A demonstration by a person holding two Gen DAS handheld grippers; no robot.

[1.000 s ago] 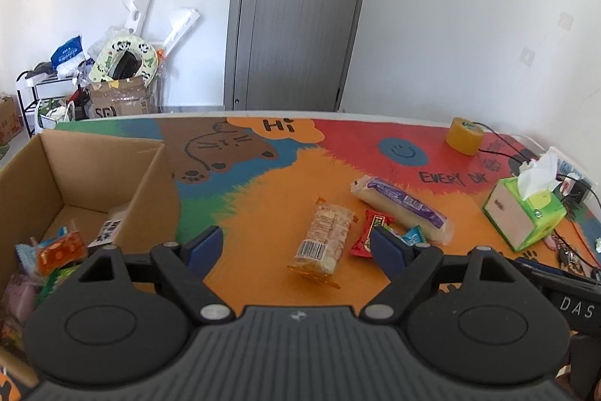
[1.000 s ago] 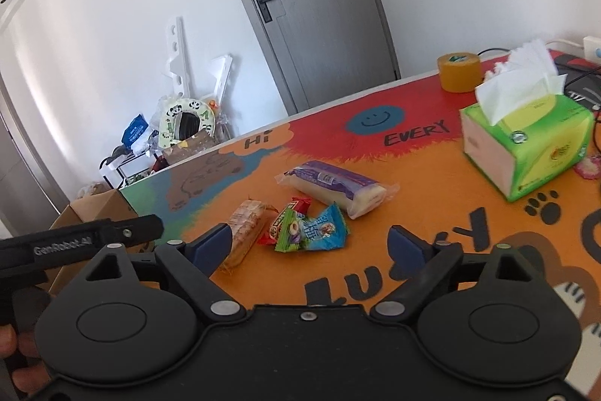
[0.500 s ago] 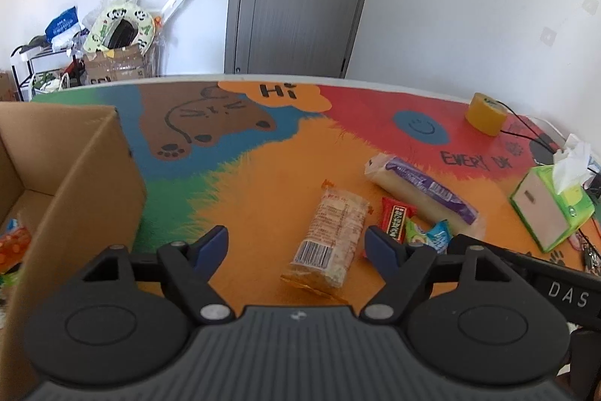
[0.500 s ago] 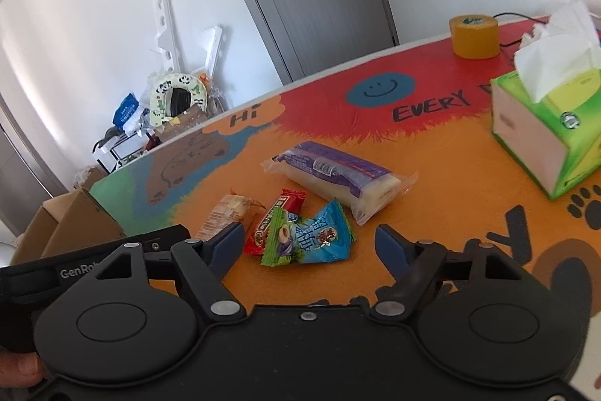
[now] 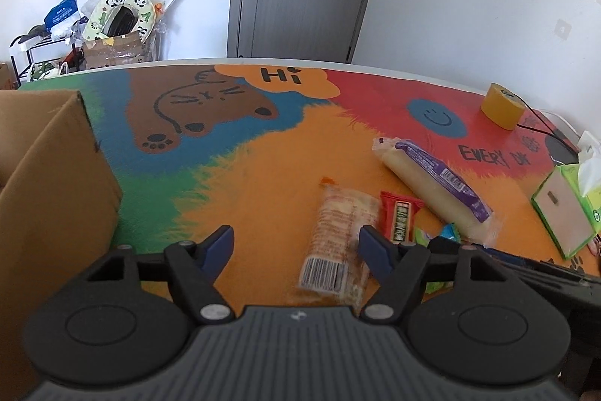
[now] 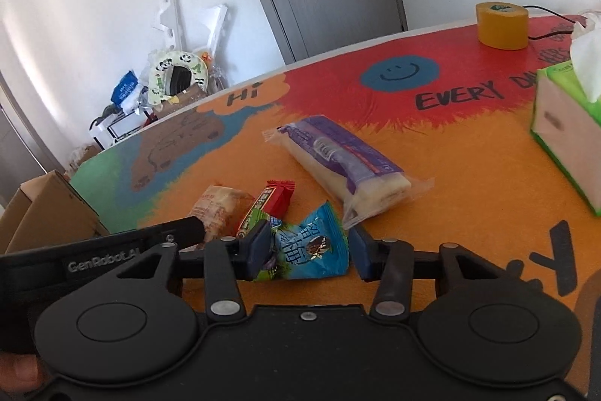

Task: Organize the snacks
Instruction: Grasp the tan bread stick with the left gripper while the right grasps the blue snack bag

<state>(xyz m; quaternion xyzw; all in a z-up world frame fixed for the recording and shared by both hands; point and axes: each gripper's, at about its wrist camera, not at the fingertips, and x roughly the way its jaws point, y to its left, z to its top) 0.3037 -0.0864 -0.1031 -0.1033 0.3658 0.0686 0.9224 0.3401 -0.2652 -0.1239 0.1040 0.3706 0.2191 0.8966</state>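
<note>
Snacks lie on the orange part of the colourful mat: a clear cracker pack (image 5: 338,239) (image 6: 219,207), a red bar (image 5: 399,216) (image 6: 268,207), a blue-green packet (image 6: 308,248) and a long purple-labelled roll (image 5: 435,185) (image 6: 345,164). My left gripper (image 5: 295,247) is open, its right finger over the cracker pack's edge. My right gripper (image 6: 310,248) is open with the blue-green packet between its fingers. A cardboard box (image 5: 49,171) (image 6: 41,209) stands at the left.
A green tissue box (image 5: 567,209) (image 6: 567,126) stands at the right. A yellow tape roll (image 5: 501,106) (image 6: 501,25) with a black cable sits at the far right of the table. Clutter and a grey door stand beyond the table.
Both grippers have moved forward and down toward the snacks. The left swung right, away from the box. The right gripper's fingers have narrowed around the blue-green packet.
</note>
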